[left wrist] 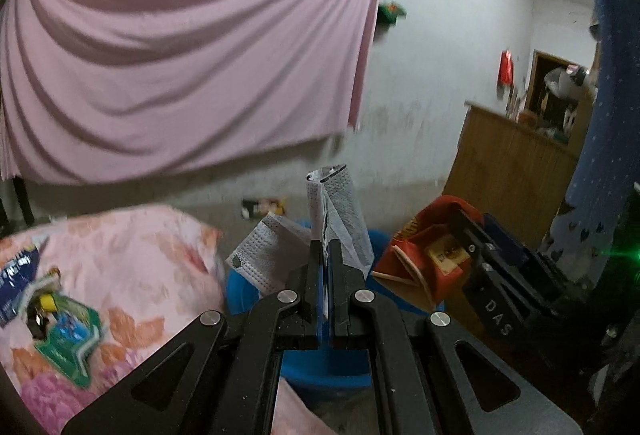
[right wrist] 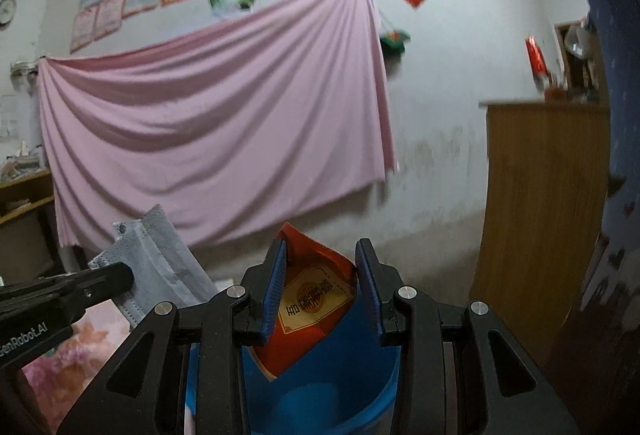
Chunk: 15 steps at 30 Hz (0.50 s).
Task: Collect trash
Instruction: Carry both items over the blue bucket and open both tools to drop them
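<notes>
My left gripper is shut on a grey-white face mask and holds it above a blue bin. The mask also shows in the right wrist view, at the left gripper's tip. My right gripper holds a red snack packet between its blue pads over the blue bin. The packet hangs down into the bin's mouth. In the left wrist view the red packet sits in the right gripper at the right.
A pink floral bed cover lies at the left with a green-and-blue wrapper and a dark blue packet on it. A pink sheet hangs on the wall. A wooden cabinet stands at the right. A small wrapper lies on the floor.
</notes>
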Tool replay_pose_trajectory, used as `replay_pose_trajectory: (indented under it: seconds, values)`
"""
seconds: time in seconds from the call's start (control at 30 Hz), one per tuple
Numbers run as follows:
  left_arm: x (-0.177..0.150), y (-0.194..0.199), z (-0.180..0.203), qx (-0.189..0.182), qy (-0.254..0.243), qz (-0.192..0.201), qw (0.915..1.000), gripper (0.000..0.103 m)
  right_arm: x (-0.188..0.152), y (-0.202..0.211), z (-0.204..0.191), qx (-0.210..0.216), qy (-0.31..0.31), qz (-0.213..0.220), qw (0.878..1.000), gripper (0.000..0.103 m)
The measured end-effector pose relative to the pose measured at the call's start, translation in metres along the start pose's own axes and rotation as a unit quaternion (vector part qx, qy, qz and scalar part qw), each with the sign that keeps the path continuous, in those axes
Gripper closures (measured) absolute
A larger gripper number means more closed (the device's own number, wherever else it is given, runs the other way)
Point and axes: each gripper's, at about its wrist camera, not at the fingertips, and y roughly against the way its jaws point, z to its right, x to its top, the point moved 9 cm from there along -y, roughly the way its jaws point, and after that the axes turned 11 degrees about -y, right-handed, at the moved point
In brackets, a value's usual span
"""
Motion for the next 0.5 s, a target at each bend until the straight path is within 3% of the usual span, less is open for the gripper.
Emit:
replay_pose_trajectory:
  seconds: [0.13,0.23,0.37,0.5]
  values:
    - [-0.010,-0.013,-0.003,-0.003,0.021,-0.040,0.9990,0.103,-0.017,-0.009,0.006,0.000,-0.012,-0.040,0.999,0.069]
    - [-0.009,-0.017,-0.006,-0.005,0.032,-0.049,0.9983,0.101,-0.023,-0.011,0.008,-0.001,-0.018,-0.054,0.998,0.068]
    - [-0.008,-0.012,-0.012,-0.003,0.042,-0.050,0.9979,0.088,-0.023,-0.016,0.007,0.004,-0.022,-0.067,0.997,0.066]
    - [-0.016,0.011,-0.030,0.003,0.057,-0.036,0.9977,0.082,-0.019,-0.013,0.005,0.008,-0.021,-0.067,0.997,0.063]
